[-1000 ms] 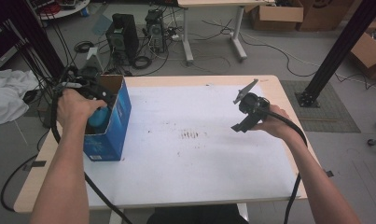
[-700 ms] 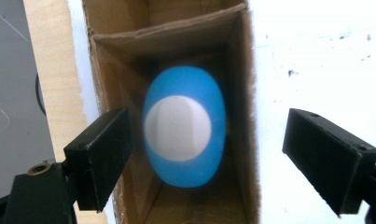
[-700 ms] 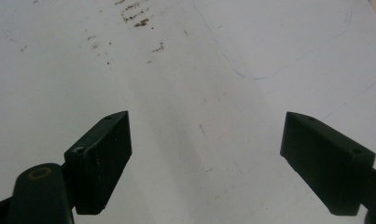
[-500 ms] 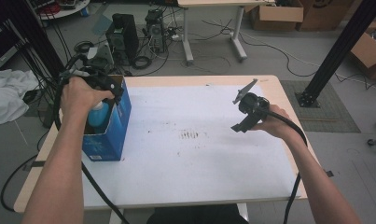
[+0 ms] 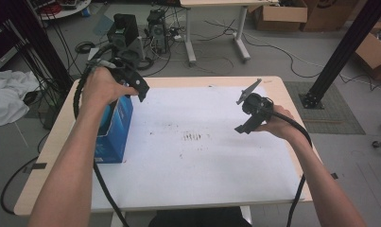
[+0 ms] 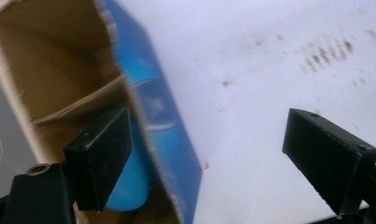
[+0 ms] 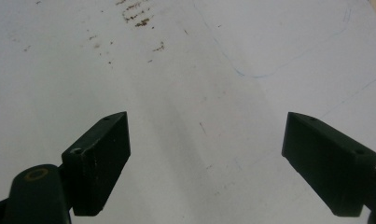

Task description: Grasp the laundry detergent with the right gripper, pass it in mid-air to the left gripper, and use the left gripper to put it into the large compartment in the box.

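Left gripper [image 6: 213,163], fingers wide and just opened, is empty above the blue box [image 5: 116,132] holding a blue object [image 6: 129,186]. Right gripper [image 7: 209,163] hovers wide, empty. Release step judged done; next: clear the box.

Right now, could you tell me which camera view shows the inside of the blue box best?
The left gripper view: the blue box stands open, showing brown cardboard walls and a blue object at the bottom. The high view shows the box from outside, partly behind the forearm. The right gripper view faces the white table.
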The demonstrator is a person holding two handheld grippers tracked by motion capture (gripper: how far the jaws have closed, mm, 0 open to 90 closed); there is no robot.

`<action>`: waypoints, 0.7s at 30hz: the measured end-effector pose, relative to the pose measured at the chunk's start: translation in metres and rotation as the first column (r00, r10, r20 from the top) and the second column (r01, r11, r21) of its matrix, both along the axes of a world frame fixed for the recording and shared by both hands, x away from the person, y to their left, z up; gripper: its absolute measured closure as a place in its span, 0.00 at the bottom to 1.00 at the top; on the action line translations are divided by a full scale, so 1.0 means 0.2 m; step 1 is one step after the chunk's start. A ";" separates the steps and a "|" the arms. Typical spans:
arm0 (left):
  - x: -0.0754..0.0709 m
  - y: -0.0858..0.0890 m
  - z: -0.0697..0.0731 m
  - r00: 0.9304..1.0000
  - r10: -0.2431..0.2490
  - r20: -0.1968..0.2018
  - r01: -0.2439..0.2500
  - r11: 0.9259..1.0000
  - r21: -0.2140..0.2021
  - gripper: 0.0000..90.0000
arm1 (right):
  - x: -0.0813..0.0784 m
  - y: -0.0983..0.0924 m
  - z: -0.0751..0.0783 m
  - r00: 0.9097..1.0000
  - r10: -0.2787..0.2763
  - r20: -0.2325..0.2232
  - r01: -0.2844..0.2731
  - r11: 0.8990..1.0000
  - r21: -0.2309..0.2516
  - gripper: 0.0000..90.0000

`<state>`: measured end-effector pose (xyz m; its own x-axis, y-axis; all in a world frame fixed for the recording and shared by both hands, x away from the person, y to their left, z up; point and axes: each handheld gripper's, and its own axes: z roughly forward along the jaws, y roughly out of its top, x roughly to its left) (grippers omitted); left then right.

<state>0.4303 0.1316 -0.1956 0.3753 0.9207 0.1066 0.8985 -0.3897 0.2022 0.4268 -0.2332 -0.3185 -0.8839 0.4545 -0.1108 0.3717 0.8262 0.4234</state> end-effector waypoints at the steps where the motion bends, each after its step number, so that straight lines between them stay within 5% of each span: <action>1: 0.00 -0.02 -0.01 1.000 -0.015 0.001 0.015 1.000 0.006 0.18 | 0.00 0.00 0.00 1.000 -0.002 -0.002 0.002 1.000 0.003 0.17; 6: 0.01 -0.12 -0.05 0.996 -0.093 -0.009 0.093 0.996 -0.001 0.19 | 0.00 0.00 0.00 1.000 0.005 -0.007 -0.005 1.000 -0.002 0.17; 13: 0.00 -0.25 -0.15 0.975 -0.215 -0.049 0.215 0.977 -0.008 0.18 | -0.01 -0.01 0.01 1.000 -0.002 -0.011 0.002 1.000 -0.010 0.17; 21: 0.00 -0.33 -0.26 0.960 -0.274 -0.064 0.274 0.962 -0.007 0.19 | -0.02 -0.02 0.01 1.000 -0.006 -0.009 0.006 1.000 -0.018 0.17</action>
<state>0.4308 0.0655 -0.2468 0.6191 0.7816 0.0762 0.7683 -0.6230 0.1469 0.4234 -0.2378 -0.3158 -0.8820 0.4580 -0.1108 0.3807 0.8312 0.4052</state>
